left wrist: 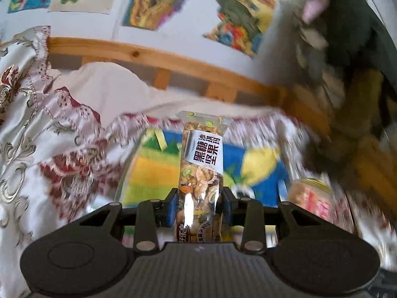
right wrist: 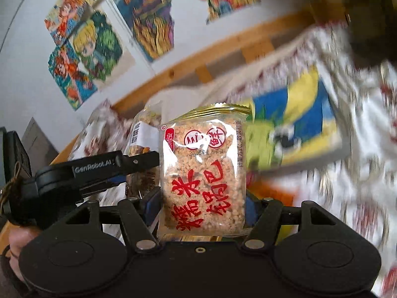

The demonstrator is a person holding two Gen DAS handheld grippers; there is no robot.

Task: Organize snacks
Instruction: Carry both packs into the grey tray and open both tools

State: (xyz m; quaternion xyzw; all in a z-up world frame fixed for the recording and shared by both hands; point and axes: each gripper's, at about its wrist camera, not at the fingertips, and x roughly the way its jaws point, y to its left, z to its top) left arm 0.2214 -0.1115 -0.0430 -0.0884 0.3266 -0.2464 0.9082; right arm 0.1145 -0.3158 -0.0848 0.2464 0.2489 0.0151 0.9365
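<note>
— Snacks first: where are mine?
— Your left hand-held gripper [left wrist: 198, 207] is clamped on the nut bar [left wrist: 201, 171], upright above the patterned cloth [left wrist: 37, 114]. Your right hand-held gripper [right wrist: 203, 209] pinches the rice cracker pack [right wrist: 203, 173], beside the left one.

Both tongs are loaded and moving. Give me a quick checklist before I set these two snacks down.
1. Left tongs shut on the nut bar: ok.
2. Right tongs shut on the rice cracker pack: ok.
3. Nut bar gripped low, long end free: not ok for fast swings.
4. Left tongs close beside the rice cracker pack, seen from the right wrist: cannot tell clearance.
5. Colourful box ahead as drop spot: cannot tell, blurred.
</note>
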